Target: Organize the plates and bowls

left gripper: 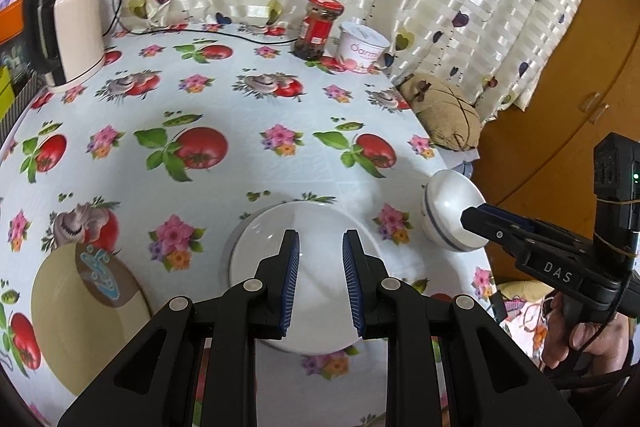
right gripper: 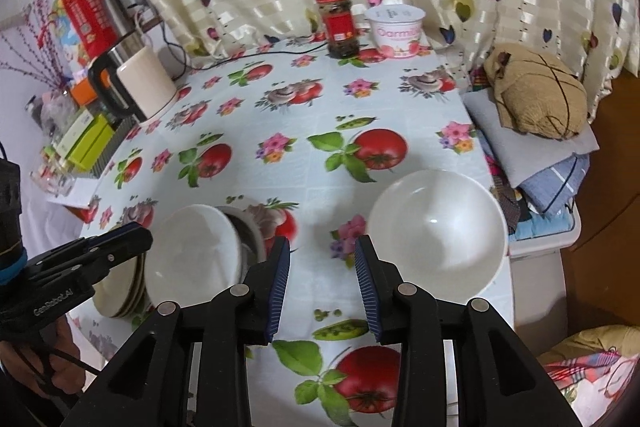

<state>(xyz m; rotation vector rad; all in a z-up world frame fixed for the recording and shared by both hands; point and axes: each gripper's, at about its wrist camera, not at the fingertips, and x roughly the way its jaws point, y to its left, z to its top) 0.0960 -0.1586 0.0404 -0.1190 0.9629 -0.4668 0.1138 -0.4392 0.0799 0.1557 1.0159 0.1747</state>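
Note:
My left gripper [left gripper: 318, 235] hangs open over a white dish [left gripper: 260, 247] near the table's front edge, with nothing pinched between its blue pads. A beige plate [left gripper: 68, 319] with a blue motif lies to its left. The right wrist view shows that dish [right gripper: 192, 259] tilted beside a stack of beige plates [right gripper: 120, 295], the left gripper [right gripper: 140, 237] at its rim. My right gripper [right gripper: 322, 241] is open above bare tablecloth. Just to its right is a white bowl [right gripper: 436, 235]. The left wrist view shows the bowl's blue stripe [left gripper: 448, 203] and the right gripper [left gripper: 470, 217] in front of it.
A cream kettle [right gripper: 140, 87] stands at the back left with a cable along the curtain. A red-lidded jar [right gripper: 340, 27] and a yoghurt tub [right gripper: 398, 31] stand at the back. Folded cloths and a brown bundle [right gripper: 536, 95] lie past the table's right edge. Boxes [right gripper: 88, 143] crowd the left.

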